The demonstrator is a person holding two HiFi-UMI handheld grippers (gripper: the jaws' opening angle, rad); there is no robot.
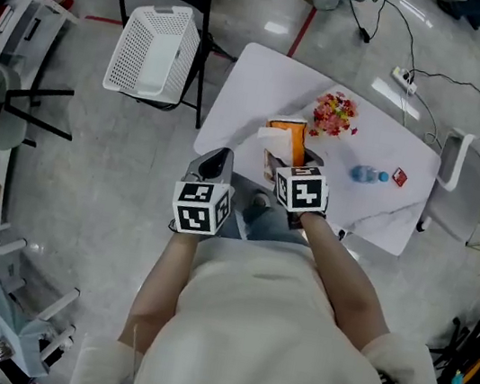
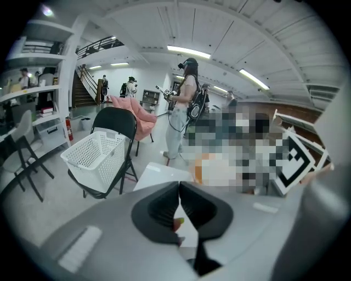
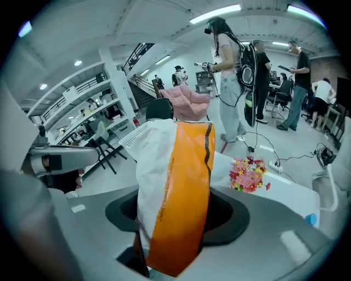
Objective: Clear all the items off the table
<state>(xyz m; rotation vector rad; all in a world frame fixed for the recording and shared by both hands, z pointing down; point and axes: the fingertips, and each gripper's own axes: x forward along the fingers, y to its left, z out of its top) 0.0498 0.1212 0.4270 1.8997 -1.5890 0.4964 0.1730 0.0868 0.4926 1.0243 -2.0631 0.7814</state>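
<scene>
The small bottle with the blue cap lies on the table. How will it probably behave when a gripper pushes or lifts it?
The bottle lies on its side on the table, so a push across its round body would probably make it roll. It looks small and clear, likely thin plastic: probably light, perhaps slippery, and may dent if squeezed hard.

I'm working in a big open lab hall, not a home. The polished grey concrete floor (image 1: 117,166) around the plain white table (image 1: 259,80) carries a red tape line (image 1: 301,33) and a white power strip (image 1: 404,80) with loose black cables. White shelving racks (image 2: 33,104) and a staircase (image 2: 85,90) sit under long ceiling strip lights (image 2: 189,52). A person in headset and backpack (image 3: 230,71) stands nearby, and others stand by black office chairs (image 3: 282,96).
</scene>
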